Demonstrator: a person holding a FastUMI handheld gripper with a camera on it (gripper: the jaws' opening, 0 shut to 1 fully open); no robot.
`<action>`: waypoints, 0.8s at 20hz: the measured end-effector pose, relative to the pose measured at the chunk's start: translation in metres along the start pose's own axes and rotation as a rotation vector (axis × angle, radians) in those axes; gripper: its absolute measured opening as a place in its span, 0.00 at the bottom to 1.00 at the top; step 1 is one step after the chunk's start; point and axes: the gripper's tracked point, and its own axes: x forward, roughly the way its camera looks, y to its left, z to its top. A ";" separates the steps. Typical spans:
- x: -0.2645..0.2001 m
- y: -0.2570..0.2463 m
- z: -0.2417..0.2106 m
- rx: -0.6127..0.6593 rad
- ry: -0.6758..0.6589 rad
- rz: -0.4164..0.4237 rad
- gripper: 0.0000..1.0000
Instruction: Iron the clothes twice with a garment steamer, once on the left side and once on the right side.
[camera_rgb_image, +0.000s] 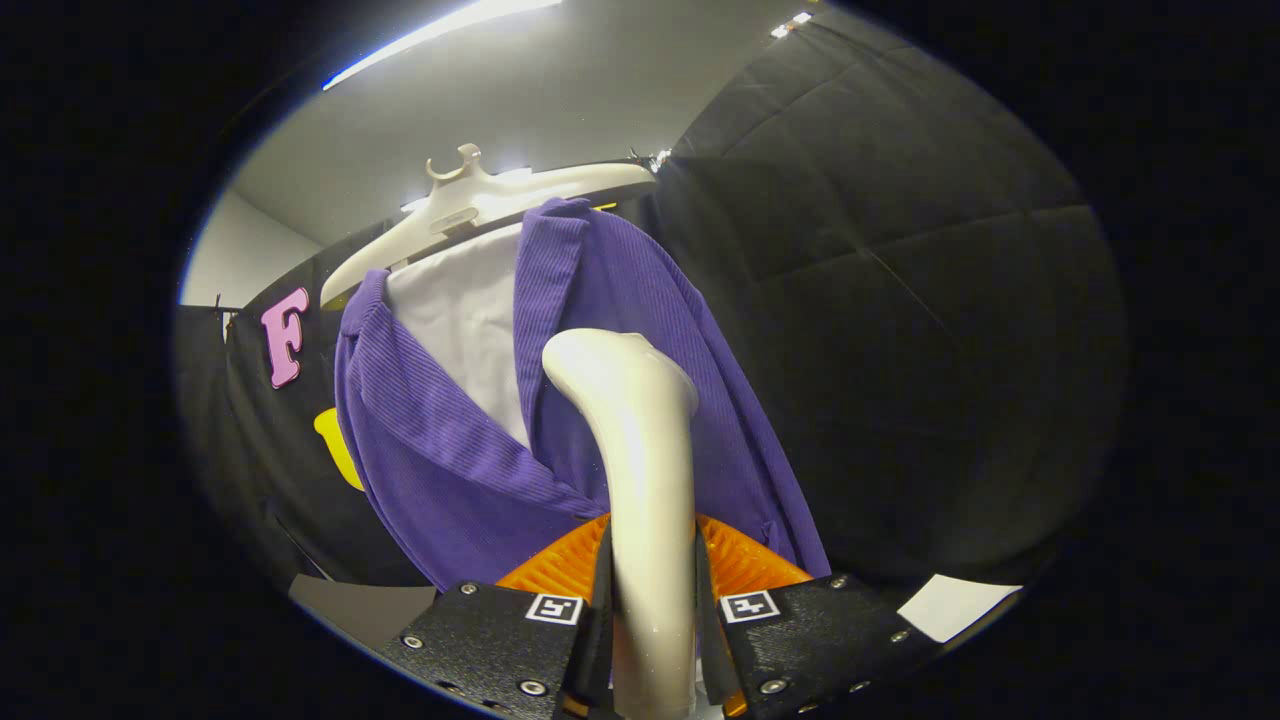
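- Gripping the garment steamer (640, 480) by its handle, the gripper (650, 610) is squeezing it from both sides, one finger (600, 600) pressing on the left of the handle and the other on the right, so it's properly clamped.
- Steamer handle is running straight up from between the fingers, smooth and cream-white, then bending forward at the top into a rounded head.
- That head is sitting right up against the purple jacket (600, 400), on the front panel just right of the lapel opening; can't tell for sure if it's actually touching the fabric, since the head is covering that spot.
- Jacket is a ribbed, corduroy-looking thing, hanging open just beyond the fingers, with a white shirt (465, 320) showing between the two lapels.
- Both are hanging on a white hanger (480, 205) up top, hook poking upward, shoulders of the jacket draping off it.
- Black quilted cloth wall (900, 300) is standing behind and to the right of the jacket, more of it off to the left too.
- Pale ceiling with a bright light strip (440, 30) is glowing above everything.
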 end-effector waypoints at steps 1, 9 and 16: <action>-0.002 -0.008 -0.009 -0.002 0.018 -0.008 0.36; -0.015 -0.050 -0.076 -0.020 0.153 -0.043 0.36; -0.031 -0.070 -0.125 -0.045 0.239 -0.064 0.36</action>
